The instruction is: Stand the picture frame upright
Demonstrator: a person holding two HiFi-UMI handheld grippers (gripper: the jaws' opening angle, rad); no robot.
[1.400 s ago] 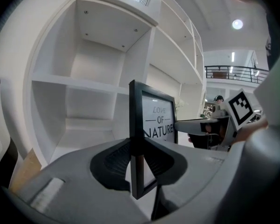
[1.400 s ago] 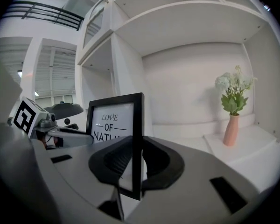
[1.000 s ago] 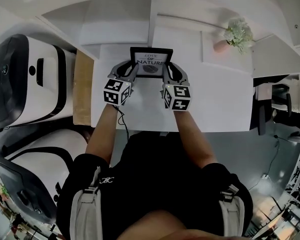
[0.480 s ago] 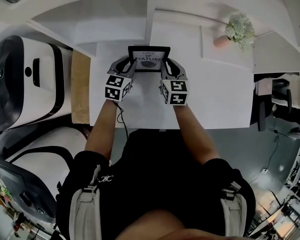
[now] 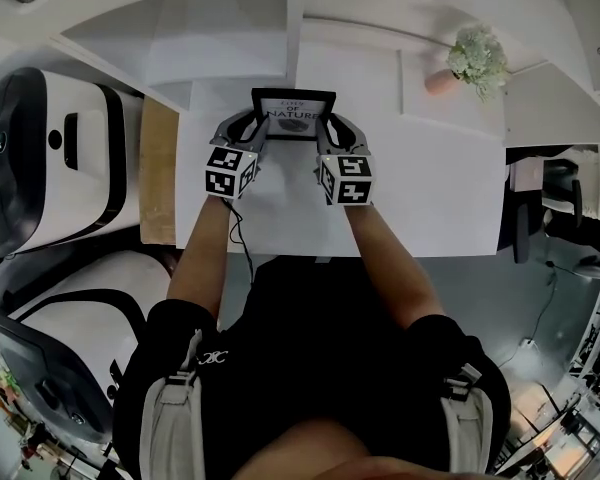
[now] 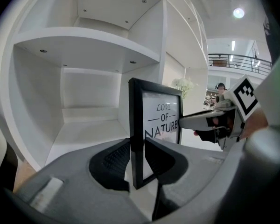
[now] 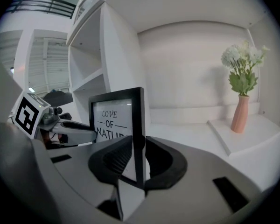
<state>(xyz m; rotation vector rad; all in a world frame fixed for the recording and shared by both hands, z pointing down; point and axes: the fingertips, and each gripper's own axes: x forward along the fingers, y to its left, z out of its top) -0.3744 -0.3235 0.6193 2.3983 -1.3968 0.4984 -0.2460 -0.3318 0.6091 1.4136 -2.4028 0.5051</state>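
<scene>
**Desk:** Two grippers on one picture frame (image 5: 293,114). Which has hold of what?

**Photographer:** The left gripper (image 6: 138,148) is closed on the frame's left side bar, one pad (image 6: 115,157) against the back and the other against the glass. The right gripper (image 7: 139,148) is clamped the same way on the right side bar. Both pairs of jaws stand narrow, only the bar's thickness apart.

**Desk:** And where is the frame?

**Photographer:** Near the back edge of the white counter (image 5: 430,198), left of its middle, just in front of the shelves (image 6: 84,41). It stands upright with its print facing the person, and it rises well above the jaws of both grippers. I cannot tell whether its bottom bar rests on the counter or hangs just above it.

**Desk:** Anything else in shot?

**Photographer:** A pink vase (image 7: 240,115) of white flowers stands on a raised ledge at the counter's back right corner, well apart from the frame.
</scene>
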